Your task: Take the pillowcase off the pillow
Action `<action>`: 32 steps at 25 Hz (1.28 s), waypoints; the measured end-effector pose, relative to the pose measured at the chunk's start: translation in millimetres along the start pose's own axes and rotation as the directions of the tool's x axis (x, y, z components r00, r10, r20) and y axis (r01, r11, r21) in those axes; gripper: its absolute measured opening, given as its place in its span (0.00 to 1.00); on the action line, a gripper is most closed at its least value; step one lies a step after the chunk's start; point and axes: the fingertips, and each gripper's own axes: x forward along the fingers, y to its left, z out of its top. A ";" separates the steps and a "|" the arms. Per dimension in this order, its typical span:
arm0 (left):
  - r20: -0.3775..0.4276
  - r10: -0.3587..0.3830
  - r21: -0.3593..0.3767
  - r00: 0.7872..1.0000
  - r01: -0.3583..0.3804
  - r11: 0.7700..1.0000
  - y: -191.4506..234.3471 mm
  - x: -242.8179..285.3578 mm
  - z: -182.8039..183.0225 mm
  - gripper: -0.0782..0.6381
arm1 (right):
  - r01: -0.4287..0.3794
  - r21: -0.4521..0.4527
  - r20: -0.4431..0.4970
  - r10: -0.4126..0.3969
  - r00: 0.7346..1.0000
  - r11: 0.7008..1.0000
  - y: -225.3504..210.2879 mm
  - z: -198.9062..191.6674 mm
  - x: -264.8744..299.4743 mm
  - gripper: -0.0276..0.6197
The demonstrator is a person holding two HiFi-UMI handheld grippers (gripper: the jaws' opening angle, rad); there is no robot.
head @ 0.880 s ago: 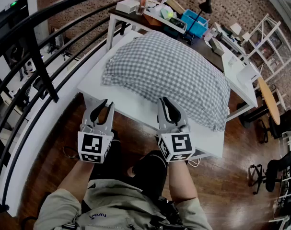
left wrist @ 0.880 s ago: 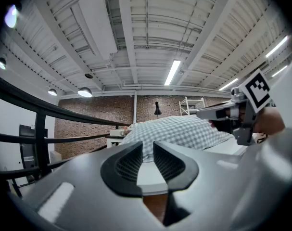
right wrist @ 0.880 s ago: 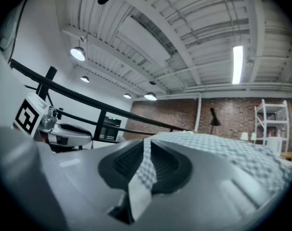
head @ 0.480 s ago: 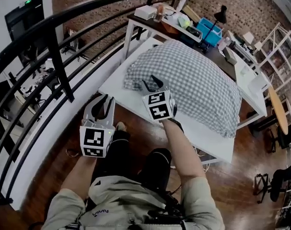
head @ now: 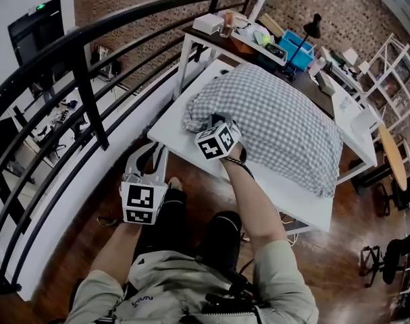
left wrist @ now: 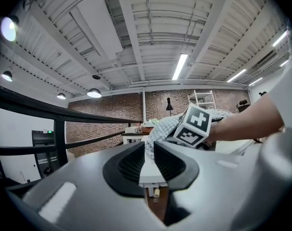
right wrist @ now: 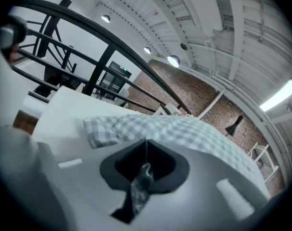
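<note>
Black railing (head: pixel 88 96) curves along the left, close by the white desk (head: pixel 286 187). Behind it stands a second, cluttered desk (head: pixel 203 40) with a blue bin (head: pixel 296 47) and a black lamp (head: pixel 315 20). White shelving (head: pixel 387 66) is at far right, over a wood floor (head: pixel 326 262).

The pillow in its grey-checked pillowcase (head: pixel 279 120) lies across the desk and fills most of the top. Nothing rests on it but the right tool.

Right hand-held gripper (head: pixel 215 123) is at the pillow's near-left corner, tilted down. Its jaws are pressed together on a pinch of the checked cloth, which hangs between the pads in the right gripper view (right wrist: pixel 146 150).

Left hand-held gripper (head: pixel 147 160) is off the desk, just beside its near-left edge and over the floor. It points level. Its jaws (left wrist: pixel 149 150) stand a narrow slit apart with nothing between them.
</note>
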 end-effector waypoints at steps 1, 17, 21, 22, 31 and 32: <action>-0.006 -0.001 -0.003 1.000 0.001 1.000 1.2 0.7 -2.0 0.19 | -0.007 0.019 0.018 0.006 1.000 1.000 -0.7 1.6 -7.2 0.07; -0.145 -0.263 0.094 0.954 0.278 0.956 -75.8 83.5 -16.1 0.22 | -0.131 0.212 0.281 0.069 0.957 0.969 -13.4 -23.6 -143.9 0.06; -0.225 -0.400 0.087 0.888 0.428 0.900 -98.7 107.4 -29.7 0.34 | -0.141 0.219 0.302 0.070 0.951 0.966 -13.4 -18.5 -149.1 0.06; -0.239 -0.418 0.084 0.877 0.447 0.891 -101.1 111.8 -32.1 0.36 | -0.146 0.226 0.307 0.072 0.949 0.963 -13.2 -18.1 -150.1 0.06; -0.172 -0.529 -0.025 0.831 0.533 0.846 -111.3 123.6 -30.5 0.37 | -0.166 0.337 0.340 0.045 0.940 0.927 -32.5 -38.5 -154.5 0.06; -0.158 -0.534 -0.044 0.830 0.535 0.844 -110.2 122.8 -29.5 0.39 | -0.168 0.355 0.347 0.037 0.937 0.920 -35.2 -39.9 -156.4 0.06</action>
